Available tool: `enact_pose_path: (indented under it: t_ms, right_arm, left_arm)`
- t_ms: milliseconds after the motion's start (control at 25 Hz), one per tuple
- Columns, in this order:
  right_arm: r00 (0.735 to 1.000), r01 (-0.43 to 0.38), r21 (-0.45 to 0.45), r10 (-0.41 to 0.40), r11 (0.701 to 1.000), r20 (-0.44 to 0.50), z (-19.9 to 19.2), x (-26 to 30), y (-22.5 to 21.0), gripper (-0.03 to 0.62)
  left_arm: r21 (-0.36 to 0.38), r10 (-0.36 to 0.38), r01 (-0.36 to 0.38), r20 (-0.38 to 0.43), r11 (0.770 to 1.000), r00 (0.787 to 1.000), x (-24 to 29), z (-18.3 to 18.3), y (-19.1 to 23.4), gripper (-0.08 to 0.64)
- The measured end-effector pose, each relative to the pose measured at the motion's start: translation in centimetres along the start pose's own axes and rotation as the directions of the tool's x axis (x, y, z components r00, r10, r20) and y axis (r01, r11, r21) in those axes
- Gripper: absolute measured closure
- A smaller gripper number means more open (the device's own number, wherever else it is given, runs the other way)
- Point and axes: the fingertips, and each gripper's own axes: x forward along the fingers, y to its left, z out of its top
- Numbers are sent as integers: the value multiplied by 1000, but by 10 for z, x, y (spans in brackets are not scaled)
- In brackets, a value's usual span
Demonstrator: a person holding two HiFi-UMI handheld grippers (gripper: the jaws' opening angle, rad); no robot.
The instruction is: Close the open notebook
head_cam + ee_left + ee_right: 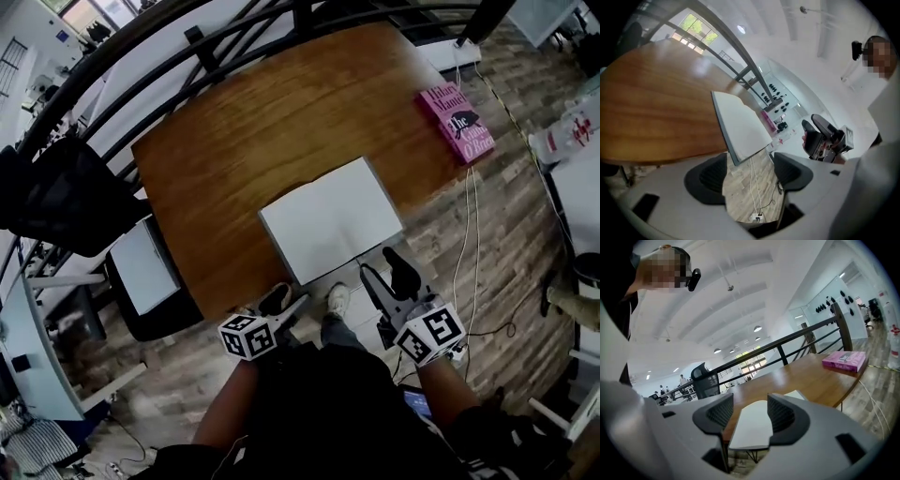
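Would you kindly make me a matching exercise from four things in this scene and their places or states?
1. notebook
2. pink book
3. left tongs
4. black chair

A. closed, at the far right corner of the table
B. open and empty, off the table's near edge
C. beside the table's left end
D. lying open, blank pages up

Pairs: 1-D, 2-A, 3-B, 4-C

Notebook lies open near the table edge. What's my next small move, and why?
Probably ease the right gripper forward until its jaws straddle the notebook's near edge. It and the left gripper are open and empty, short of the notebook; the right gripper view shows that edge lined up just ahead between its jaws.
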Motion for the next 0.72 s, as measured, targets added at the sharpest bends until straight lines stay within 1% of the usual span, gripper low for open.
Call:
enact_pose_path:
  t_ms: [160, 280, 400, 480, 600, 720]
  right_arm:
    - [999, -31, -4, 31, 999, -26, 0, -8, -12, 368]
    - [998, -36, -7, 36, 999, -43, -2, -16, -23, 370]
    - [998, -29, -14, 28, 999, -59, -3, -25, -36, 370]
    - [998, -25, -17, 24, 1000, -62, -2, -28, -41, 370]
    - [998, -24, -21, 22, 999, -54, 4, -35, -43, 371]
    - [999, -24, -25, 23, 999, -38, 12, -39, -47, 374]
  left_arm:
    - [-90, 46, -42, 40, 995, 998, 8, -15, 8, 238]
    - [-161, 60, -47, 79, 986, 995, 18, -16, 17, 238]
    - [-227, 45, -16, 123, 974, 991, 28, -10, 22, 238]
    - [-256, 25, 14, 148, 966, 989, 32, -4, 23, 242]
    - [-290, 9, 46, 187, 956, 982, 31, 5, 19, 292]
    - [-289, 10, 59, 230, 956, 973, 27, 15, 9, 336]
